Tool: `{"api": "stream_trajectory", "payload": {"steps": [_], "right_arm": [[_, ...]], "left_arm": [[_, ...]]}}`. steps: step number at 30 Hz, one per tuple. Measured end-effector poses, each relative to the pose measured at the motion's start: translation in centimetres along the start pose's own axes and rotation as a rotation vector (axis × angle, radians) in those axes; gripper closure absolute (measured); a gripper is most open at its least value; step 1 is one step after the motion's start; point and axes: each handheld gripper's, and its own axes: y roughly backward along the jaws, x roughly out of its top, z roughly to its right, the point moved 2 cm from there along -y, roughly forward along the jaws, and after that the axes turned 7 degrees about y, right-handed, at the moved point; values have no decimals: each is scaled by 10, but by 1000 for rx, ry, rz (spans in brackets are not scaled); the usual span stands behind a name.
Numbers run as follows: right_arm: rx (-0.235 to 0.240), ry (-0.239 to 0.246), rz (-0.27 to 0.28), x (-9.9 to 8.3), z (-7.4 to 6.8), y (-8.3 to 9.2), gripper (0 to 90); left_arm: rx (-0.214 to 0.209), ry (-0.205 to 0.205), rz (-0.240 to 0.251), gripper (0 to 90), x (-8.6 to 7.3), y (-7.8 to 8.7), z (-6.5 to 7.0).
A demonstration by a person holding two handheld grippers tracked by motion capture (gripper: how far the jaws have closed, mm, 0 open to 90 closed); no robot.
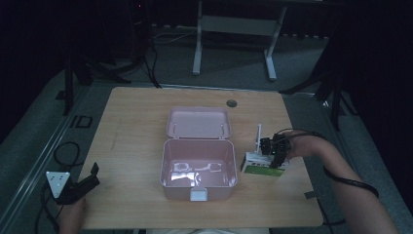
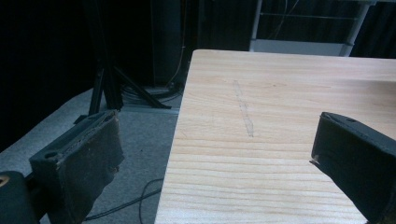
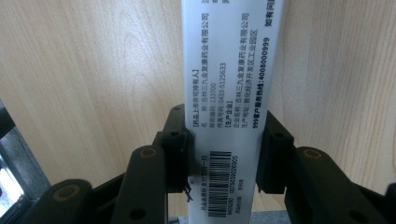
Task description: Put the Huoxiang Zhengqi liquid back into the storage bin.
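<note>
From the high view, your right gripper (image 1: 275, 155) is down on the white-and-green carton (image 1: 263, 165), which sits on the table (image 1: 131, 126) just right of the open pink box (image 1: 198, 168). The box has its lid flipped back and looks near empty, so my guess is the carton goes in there. If so, lift straight up first: the box's right wall is close, and dragging sideways will bump it. Get the carton above the rim, then swing over.

Your left gripper (image 1: 78, 187) is parked at the near left corner, well apart from everything. If the box skids when the carton lands, that's your spare hand to steady it.

Left gripper view: jaws spread wide, nothing between them, just bare table (image 2: 289, 116) and the floor past its edge. Fine where it is.

Right gripper view: the jaws are pinching the carton (image 3: 229, 93) across its narrow printed side, one pad on each long face, close to the barcode end. Most of the carton's length sticks out past the pads, so it may droop or pivot once it leaves the table. I'd keep the wrist steady, go slow on the lift, and watch for tilt. If it swings, set it back down and grab nearer the middle. Thin card dents easily, so don't squeeze harder than you need.
</note>
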Motion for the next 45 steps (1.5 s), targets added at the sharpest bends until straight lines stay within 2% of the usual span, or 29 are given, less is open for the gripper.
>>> {"api": "stream_trajectory", "payload": {"steps": [9, 14, 24, 28, 32, 39, 45], "right_arm": [[14, -11, -25, -3, -6, 10, 620], [17, -6, -2, -4, -12, 21, 620], [26, 2, -22, -1, -29, 35, 620], [41, -16, -22, -2, -36, 39, 620], [21, -7, -24, -3, -42, 45, 620], [20, -7, -8, -7, -50, 65, 620], [5, -6, -22, -8, -58, 86, 620]], "left_arm": [[3, 2, -1, 22, 0, 0, 0], [5, 3, 0, 21, 0, 0, 0], [6, 7, 0, 22, 0, 0, 0], [6, 7, -1, 22, 0, 0, 0], [10, 9, -2, 22, 0, 0, 0], [11, 8, -4, 21, 0, -1, -1], [10, 10, -2, 21, 0, -1, -1]]}}
